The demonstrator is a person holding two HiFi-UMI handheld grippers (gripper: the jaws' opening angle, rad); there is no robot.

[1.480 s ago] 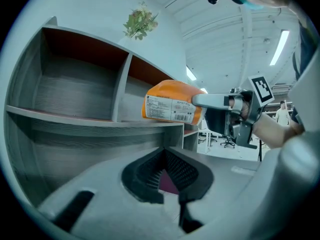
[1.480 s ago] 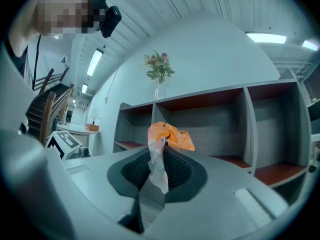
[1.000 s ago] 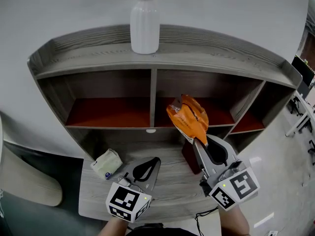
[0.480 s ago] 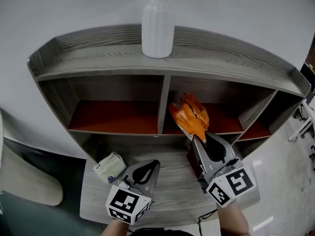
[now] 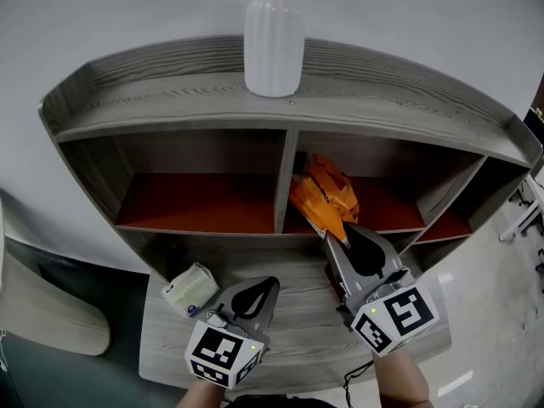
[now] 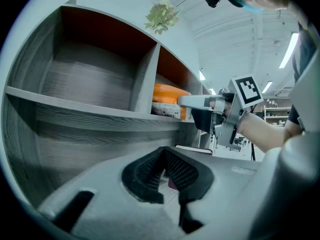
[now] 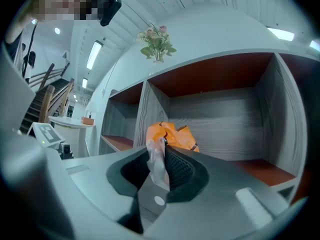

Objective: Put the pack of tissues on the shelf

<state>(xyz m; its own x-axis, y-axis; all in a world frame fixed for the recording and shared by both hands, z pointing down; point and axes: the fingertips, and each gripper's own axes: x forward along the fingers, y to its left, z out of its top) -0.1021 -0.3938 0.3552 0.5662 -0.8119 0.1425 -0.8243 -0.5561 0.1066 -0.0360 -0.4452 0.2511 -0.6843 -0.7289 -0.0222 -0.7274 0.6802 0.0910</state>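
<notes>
The orange pack of tissues (image 5: 323,198) sits at the mouth of the shelf compartment just right of the divider (image 5: 286,177), low over its red floor (image 5: 387,206). My right gripper (image 5: 333,238) reaches level towards it and is shut on the clear tail of its wrapper (image 7: 156,161). Those jaws have just been opening slightly, with the tail still between them. The left gripper view shows the orange pack (image 6: 167,96) above the shelf's front edge, with the right gripper (image 6: 185,101) behind it. My left gripper (image 5: 270,282) hovers over the desk, shut and empty (image 6: 162,151).
A white ribbed vase (image 5: 274,36) stands on the shelf's top board (image 5: 170,100). A small white packet (image 5: 189,286) lies on the grey desk (image 5: 297,330) at the left. A dark red flat thing (image 5: 330,272) lies under my right gripper. The left compartment (image 5: 195,202) holds nothing.
The right gripper has carried the orange pack a little further in towards the compartment right of the divider. The left gripper has hardly shifted.
</notes>
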